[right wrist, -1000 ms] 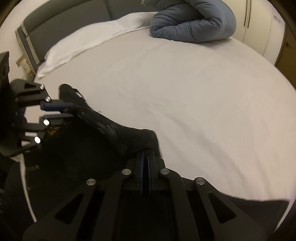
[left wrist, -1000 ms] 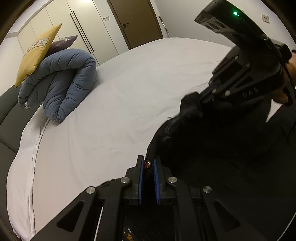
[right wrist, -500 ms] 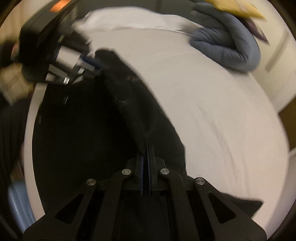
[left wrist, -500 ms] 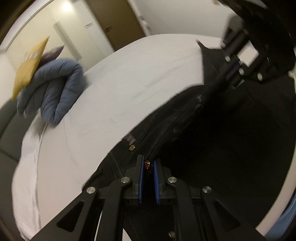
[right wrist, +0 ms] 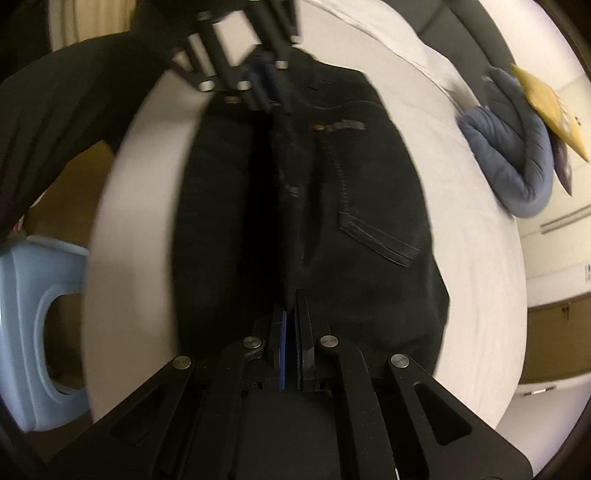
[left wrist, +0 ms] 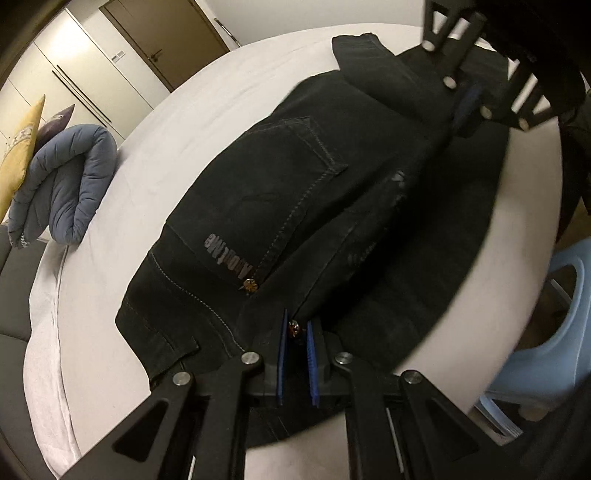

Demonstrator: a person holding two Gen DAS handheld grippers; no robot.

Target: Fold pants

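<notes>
Black pants lie spread over the near edge of a white bed, back pocket and a printed logo facing up. My left gripper is shut on the pants at a rivet by the waistband. In the right wrist view the same pants stretch away from my right gripper, which is shut on a fold of the dark cloth. Each gripper shows in the other's view: the right gripper at the top right, the left gripper at the top, both pinching the pants.
A rolled blue-grey duvet with a yellow cushion lies at the bed's far left. A light blue plastic stool stands on the floor beside the bed. Wardrobe doors and a brown door are behind.
Both grippers swept across and down, rolling as they went. The pants, bunched and hanging before, now lie stretched flat on the bed between them. Stool came into view.
</notes>
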